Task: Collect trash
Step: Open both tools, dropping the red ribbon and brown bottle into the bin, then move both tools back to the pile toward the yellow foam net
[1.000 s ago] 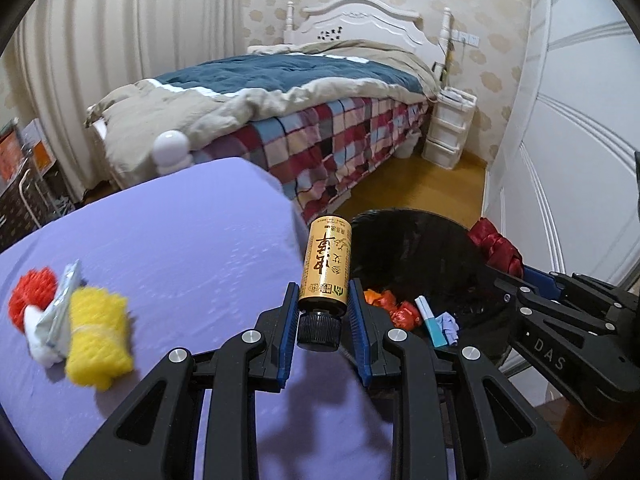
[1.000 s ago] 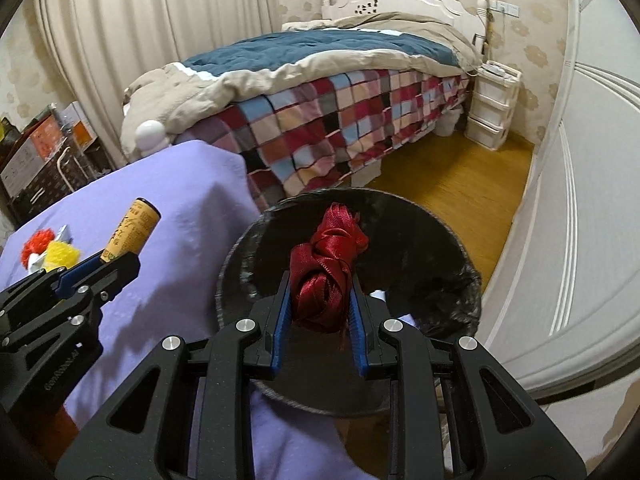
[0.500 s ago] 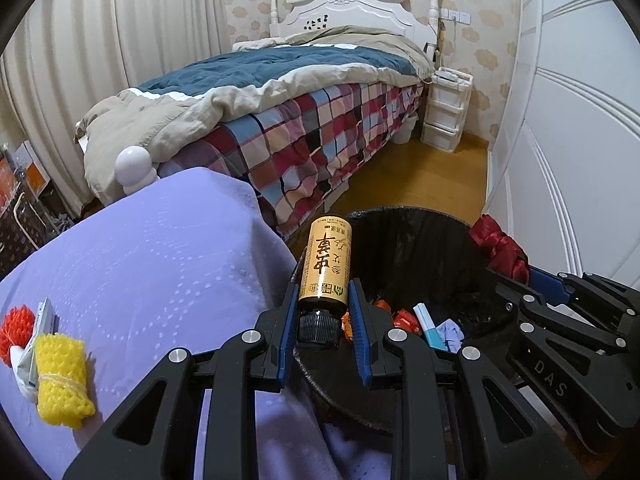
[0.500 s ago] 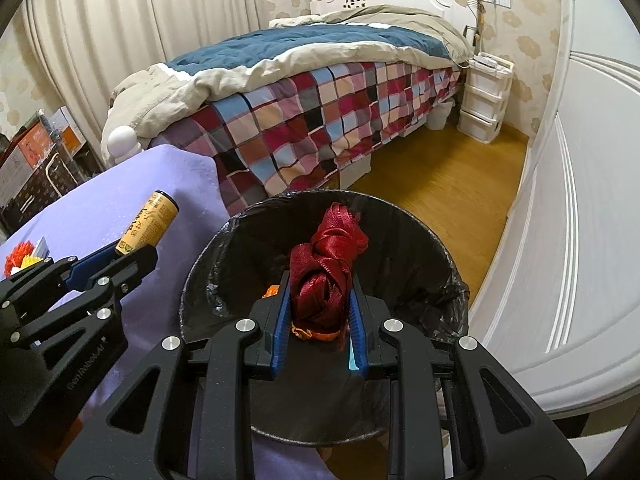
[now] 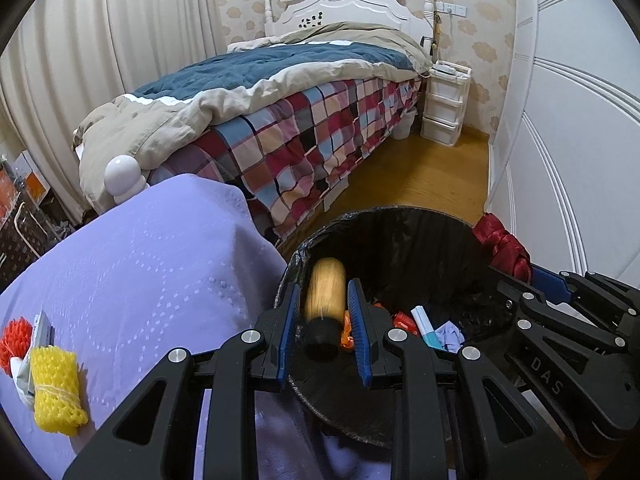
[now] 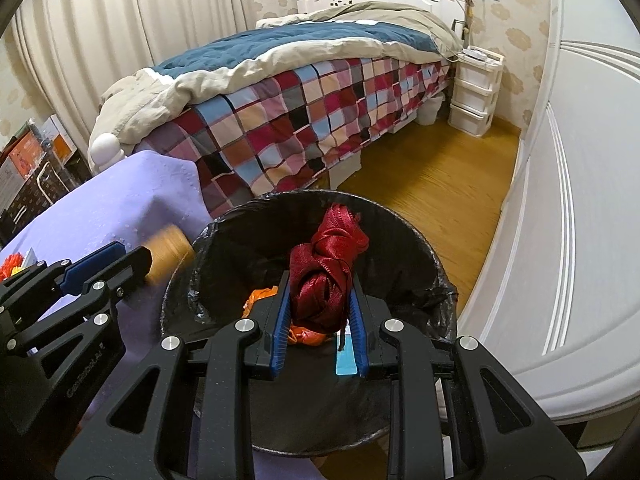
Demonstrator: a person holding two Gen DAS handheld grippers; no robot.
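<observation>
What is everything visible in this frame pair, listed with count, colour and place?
Bottle: 1, gold with black cap, motion-blurred between the left gripper's open fingers, over the bin.
Ribbon bundle: 1, dark red, clamped in the right gripper above the bin.
Trash bin: 1, black-lined, beside the table; orange, red, teal and pale scraps inside.
Foam net: 1, yellow, on the table's left edge.
Mesh ball: 1, red-orange, behind the yellow net.
Table cloth: 1, lilac.
Bed: 1, checked cover, blue-beige duvet, white headboard.
Drawer unit: 1, white, beside the bed.
Left gripper: black, blue pads, open.
Right gripper: black, blue pads, shut.
</observation>
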